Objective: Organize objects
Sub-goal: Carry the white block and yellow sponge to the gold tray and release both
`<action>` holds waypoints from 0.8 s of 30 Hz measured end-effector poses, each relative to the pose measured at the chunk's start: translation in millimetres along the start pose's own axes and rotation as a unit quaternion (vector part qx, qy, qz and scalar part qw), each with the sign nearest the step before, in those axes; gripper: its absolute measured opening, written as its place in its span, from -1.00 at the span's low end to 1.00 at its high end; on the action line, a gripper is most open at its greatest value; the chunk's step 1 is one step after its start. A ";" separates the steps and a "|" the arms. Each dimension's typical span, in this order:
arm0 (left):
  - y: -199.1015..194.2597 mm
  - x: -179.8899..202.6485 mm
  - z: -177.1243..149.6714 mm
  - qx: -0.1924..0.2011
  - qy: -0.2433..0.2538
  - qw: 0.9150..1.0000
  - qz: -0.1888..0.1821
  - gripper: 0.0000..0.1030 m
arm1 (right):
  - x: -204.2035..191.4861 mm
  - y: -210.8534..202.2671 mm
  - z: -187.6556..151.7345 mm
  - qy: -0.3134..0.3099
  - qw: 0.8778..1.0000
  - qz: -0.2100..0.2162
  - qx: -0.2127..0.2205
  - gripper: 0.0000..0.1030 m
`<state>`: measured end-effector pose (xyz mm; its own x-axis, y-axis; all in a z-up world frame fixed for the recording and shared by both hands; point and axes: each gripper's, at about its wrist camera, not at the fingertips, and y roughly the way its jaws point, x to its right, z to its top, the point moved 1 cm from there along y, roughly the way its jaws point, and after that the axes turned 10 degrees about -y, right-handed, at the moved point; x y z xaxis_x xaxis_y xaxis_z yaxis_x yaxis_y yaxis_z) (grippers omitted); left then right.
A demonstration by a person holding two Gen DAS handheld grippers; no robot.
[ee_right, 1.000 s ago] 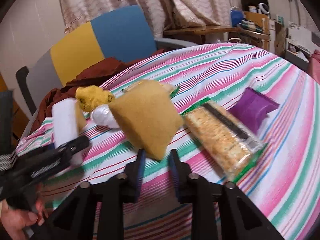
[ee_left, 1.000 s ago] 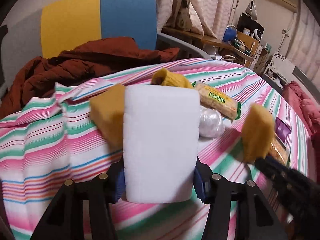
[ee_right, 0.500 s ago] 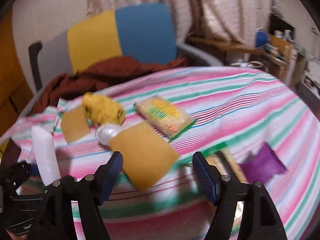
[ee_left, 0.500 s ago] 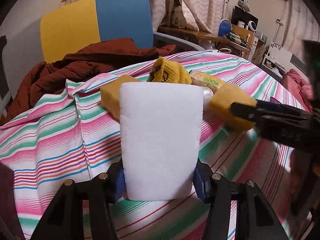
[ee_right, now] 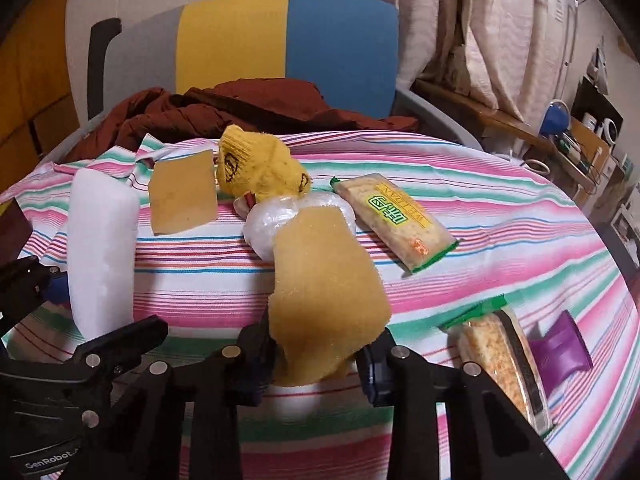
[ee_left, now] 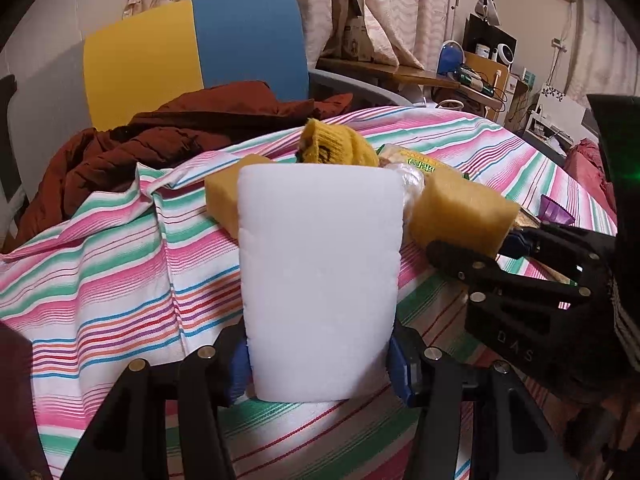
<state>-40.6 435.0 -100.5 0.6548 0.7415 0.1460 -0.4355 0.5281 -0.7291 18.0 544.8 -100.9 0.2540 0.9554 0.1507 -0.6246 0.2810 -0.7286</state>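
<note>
White foam block (ee_left: 320, 280) upright, pinched in left tool (ee_left: 320, 364); yellow sponge (ee_right: 324, 300) gripped in right tool (ee_right: 316, 360), whose jaws have just closed on it, both held just above striped desk (ee_right: 500, 216). Second sponge (ee_right: 184, 196), yellow sock (ee_right: 260, 168), plastic-wrapped ball (ee_right: 272, 216) clustered near far edge; cracker pack (ee_right: 396, 220) w/ second pack (ee_right: 504, 364) and purple packet (ee_right: 560, 348) well apart at right. Judged: sorting approx. midway, two items in hand unplaced, snacks still scattered.

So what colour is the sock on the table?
Yellow. The sock shows best in the right wrist view.
</note>
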 end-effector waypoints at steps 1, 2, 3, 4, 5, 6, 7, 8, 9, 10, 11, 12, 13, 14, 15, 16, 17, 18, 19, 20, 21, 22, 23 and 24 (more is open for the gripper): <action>-1.7 0.1 -0.1 0.003 0.001 1.000 0.000 0.09 | 3.5 -2.4 -1.9 0.013 1.000 0.004 0.003 -0.37; -3.8 0.1 -0.7 0.007 0.003 1.000 0.000 0.09 | 8.1 -4.4 -3.8 0.028 1.000 0.008 0.005 -0.38; -6.5 0.6 -1.7 0.010 0.005 1.000 0.000 0.09 | 12.8 -7.2 -6.7 0.047 0.999 0.010 0.007 -0.38; -9.4 0.9 -2.8 0.015 0.008 1.000 0.000 0.09 | 15.8 -9.7 -9.2 0.060 0.998 0.012 0.010 -0.38; -12.3 1.4 -3.8 0.019 0.010 1.000 0.000 0.09 | 18.3 -12.3 -11.8 0.072 0.997 0.012 0.013 -0.38; -15.0 1.6 -4.9 0.023 0.012 1.000 0.000 0.09 | 21.5 -16.9 -15.4 0.088 0.996 0.012 0.019 -0.38; -17.9 2.0 -6.3 0.027 0.014 1.000 0.001 0.09 | 23.0 -20.7 -17.9 0.097 0.995 0.013 0.025 -0.38; -20.6 2.3 -7.6 0.030 0.016 0.999 0.001 0.09 | 23.4 -25.0 -20.2 0.105 0.994 0.012 0.032 -0.38; -23.3 2.6 -8.9 0.033 0.018 0.999 0.001 0.09 | 23.2 -28.8 -21.7 0.111 0.993 0.010 0.037 -0.38; -26.2 2.6 -10.5 0.036 0.020 0.999 0.001 0.09 | 22.4 -32.5 -23.6 0.114 0.993 0.009 0.041 -0.38; -29.1 2.5 -12.2 0.038 0.022 0.999 0.001 0.09 | 21.0 -36.0 -25.4 0.116 0.992 0.007 0.045 -0.38; -31.4 2.5 -13.7 0.040 0.023 0.999 0.001 0.09 | 18.6 -39.9 -27.2 0.118 0.992 0.005 0.048 -0.38; -34.8 2.0 -15.9 0.043 0.024 0.999 0.001 0.09 | 16.1 -42.9 -28.5 0.118 0.992 0.005 0.051 -0.38; -37.2 1.7 -17.6 0.045 0.025 0.999 0.001 0.09 | 13.7 -45.4 -29.3 0.117 0.992 0.005 0.054 -0.38; -39.7 0.7 -19.6 0.047 0.024 0.999 0.001 0.09 | 10.4 -48.9 -30.0 0.115 0.992 0.004 0.058 -0.38; -42.8 -0.5 -21.6 0.049 0.023 0.999 0.001 0.09 | 5.8 -51.9 -30.1 0.113 0.992 0.003 0.061 -0.38; -45.5 -1.9 -23.7 0.050 0.021 0.999 0.001 0.09 | 3.1 -54.5 -30.5 0.111 0.992 0.003 0.064 -0.38; -48.1 -3.4 -25.7 0.051 0.019 0.999 0.001 0.09 | -0.6 -57.2 -31.0 0.110 0.992 0.004 0.065 -0.38; -51.1 -5.2 -28.0 0.052 0.016 0.999 0.000 0.09 | -3.1 -58.9 -32.0 0.110 0.992 0.007 0.065 -0.38; -53.6 -6.3 -30.3 0.052 0.014 0.999 0.000 0.09 | -6.8 -61.1 -33.4 0.113 0.991 0.011 0.064 -0.38; -56.2 -8.4 -32.3 0.053 0.013 0.999 -0.001 0.09 | -9.3 -62.8 -35.3 0.116 0.991 0.014 0.064 -0.38; -59.5 -10.4 -35.2 0.054 0.011 0.999 -0.001 0.09 | -12.0 -65.1 -37.1 0.121 0.991 0.018 0.063 -0.38; -62.7 -12.0 -38.3 0.054 0.010 0.998 -0.002 0.09 | -13.7 -67.1 -38.4 0.125 0.990 0.022 0.063 -0.38; -66.4 -14.2 -41.9 0.054 0.008 0.999 -0.003 0.09 | -15.9 -69.7 -40.1 0.132 0.989 0.027 0.062 -0.38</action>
<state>4.9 372.0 -82.3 0.6673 0.7319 0.1381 -0.4948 0.5742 -0.6523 87.1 506.4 -79.3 0.3916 0.9169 -0.0766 -0.7244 0.2559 -0.6402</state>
